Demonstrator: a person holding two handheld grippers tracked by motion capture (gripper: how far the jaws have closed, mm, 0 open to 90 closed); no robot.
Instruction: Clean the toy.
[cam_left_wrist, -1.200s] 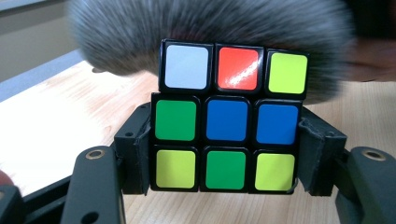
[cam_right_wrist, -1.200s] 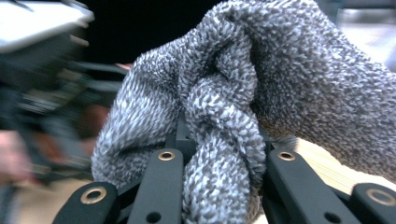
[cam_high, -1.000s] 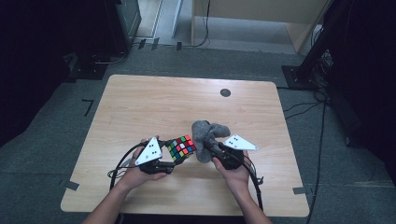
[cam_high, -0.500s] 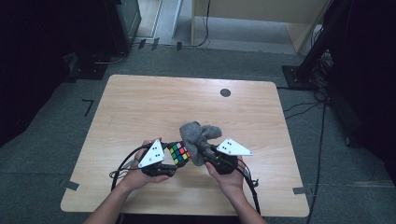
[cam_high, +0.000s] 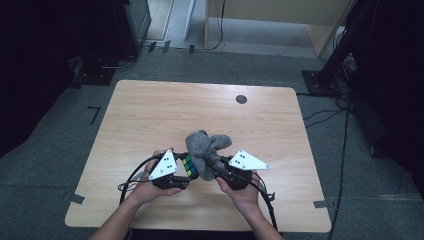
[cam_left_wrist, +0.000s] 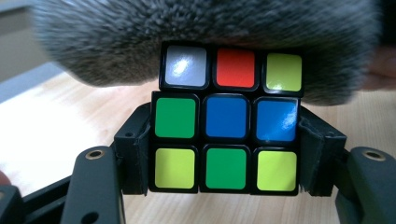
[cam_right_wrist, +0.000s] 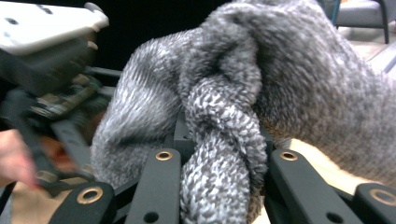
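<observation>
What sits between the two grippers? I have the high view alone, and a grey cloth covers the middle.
Observer: The left gripper clamps a puzzle cube by its two sides.
Operator: Which colours face its camera?
Observer: Top row grey, red, yellow-green; middle row green, blue, blue.
Operator: And the right gripper?
Observer: The right gripper pinches a twisted fold of the grey cloth.
</observation>
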